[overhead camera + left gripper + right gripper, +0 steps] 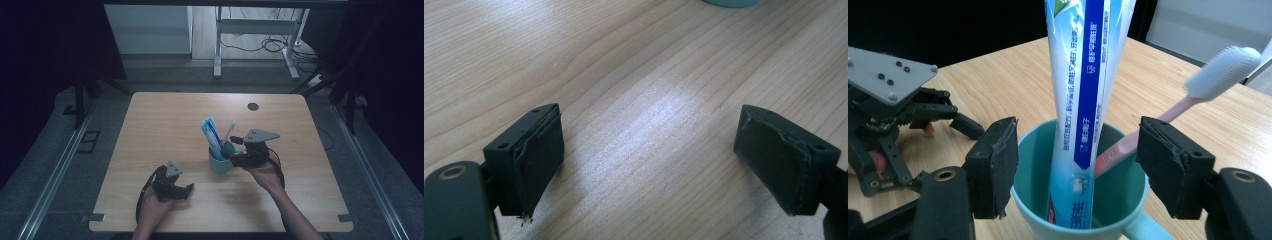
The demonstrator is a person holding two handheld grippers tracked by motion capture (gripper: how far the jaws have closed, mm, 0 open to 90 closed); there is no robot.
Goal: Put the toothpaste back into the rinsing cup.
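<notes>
Straddling the cup (1083,200), the right hand-held gripper (1078,165) has its jaws wide, one each side of the rim, gripping nothing. Cup sits mid-bench, slightly toward the near edge. Tube (1088,100) stands near-upright in it; toothbrush (1198,95) leans off toward the far right corner, bristles up. Right hand (265,175) is nearer by far. Left hand-held gripper (649,160) idles wide open and empty over bare bench (624,75) toward the near left corner. Cup: smooth teal plastic, handled. Tube: glossy, flattened. Brush: pink stem, white head.
</notes>
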